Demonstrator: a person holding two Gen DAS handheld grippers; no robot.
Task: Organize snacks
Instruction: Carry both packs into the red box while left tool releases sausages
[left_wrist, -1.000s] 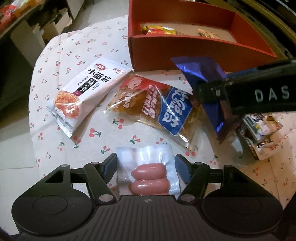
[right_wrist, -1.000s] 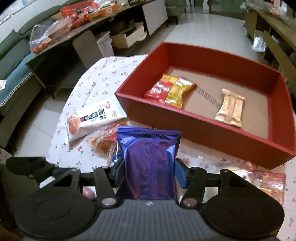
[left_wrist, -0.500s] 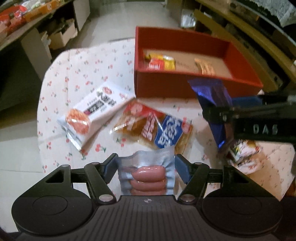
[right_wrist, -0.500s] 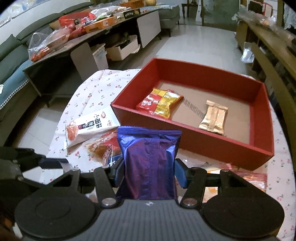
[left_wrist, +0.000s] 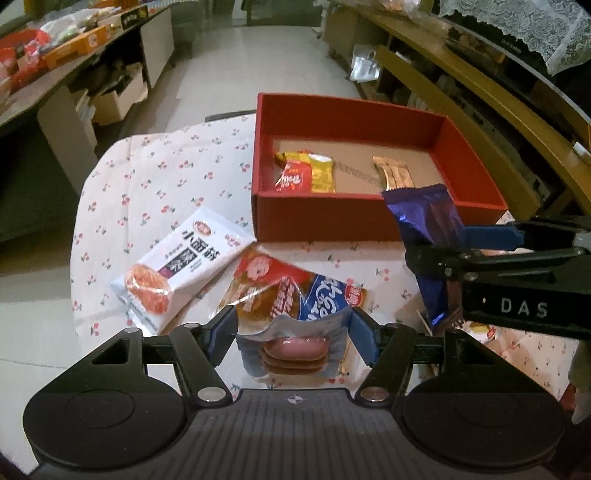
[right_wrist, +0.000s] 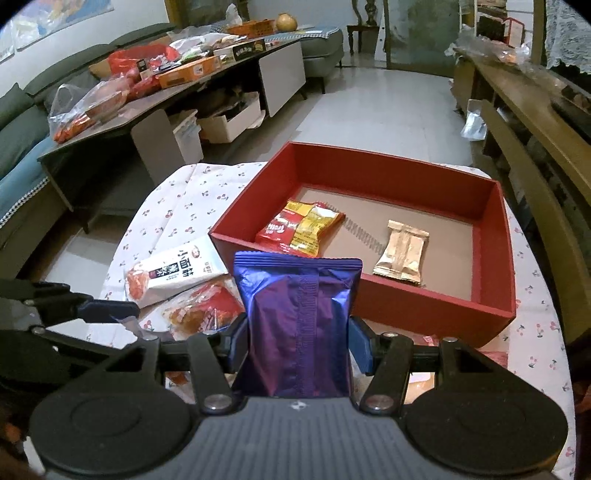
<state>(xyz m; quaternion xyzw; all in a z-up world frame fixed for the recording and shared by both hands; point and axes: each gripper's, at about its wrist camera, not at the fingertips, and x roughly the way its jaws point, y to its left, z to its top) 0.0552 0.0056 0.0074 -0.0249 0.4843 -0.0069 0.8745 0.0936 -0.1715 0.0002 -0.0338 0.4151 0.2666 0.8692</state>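
Item 1: sausage pack, vacuum-sealed, pinkish links visible. Held in my left gripper, whose jaws stand partly apart, pressed on the pack's side edges so its top edge bows. The pack is clear of the cherry-print tablecloth, above the noodle snack bag. The sausages' long axis runs crosswise between my pads; the sealed top edge points forward, toward the red box.

Item 2: purple foil packet. Held in my right gripper, jaws partly apart, clamped on its two long sides. It is upright in the wrist view, long axis along my fingers, crimped end pointing toward the red box's near wall.

Item 3: red box, holding a red-and-yellow packet and a gold packet.

Item 4: white spicy-strip packet, on the cloth, unsorted.

Handling note: I judge both packs should clear the near wall before release, each lowered flat onto bare cardboard floor, not atop the packets already there. Grip firmness matters little; the slack film may slip.
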